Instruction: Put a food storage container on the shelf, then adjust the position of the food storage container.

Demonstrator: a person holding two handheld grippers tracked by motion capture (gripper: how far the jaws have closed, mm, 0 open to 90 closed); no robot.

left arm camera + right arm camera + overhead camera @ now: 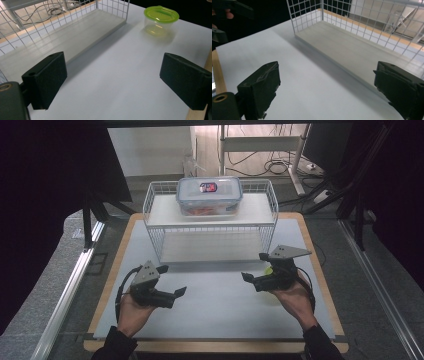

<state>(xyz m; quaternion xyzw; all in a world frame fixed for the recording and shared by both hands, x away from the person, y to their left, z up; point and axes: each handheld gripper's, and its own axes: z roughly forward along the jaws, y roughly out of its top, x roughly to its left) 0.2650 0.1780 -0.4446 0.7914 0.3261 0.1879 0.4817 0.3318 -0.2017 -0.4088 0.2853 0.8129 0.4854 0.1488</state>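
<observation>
A white wire rack (211, 222) with two shelves stands at the back of the white mat (220, 305). On its top shelf sits a clear box with a blue-rimmed lid (209, 195). A small clear tub with a green lid (161, 21) stands on the mat near the rack's right end, and its green edge (268, 269) peeks out behind my right gripper. My left gripper (172, 280) hovers low over the mat at front left, open with nothing between its pads (47, 80). At front right, my right gripper (255, 266) is open too, its pads (260, 87) bare, facing the rack's lower shelf (352, 47).
The mat lies on a wooden table (320, 285) whose edges show left and right. A metal rail (65, 295) runs along the left side. Cables and a desk frame (260, 150) lie on the floor behind the rack. The lower shelf is bare.
</observation>
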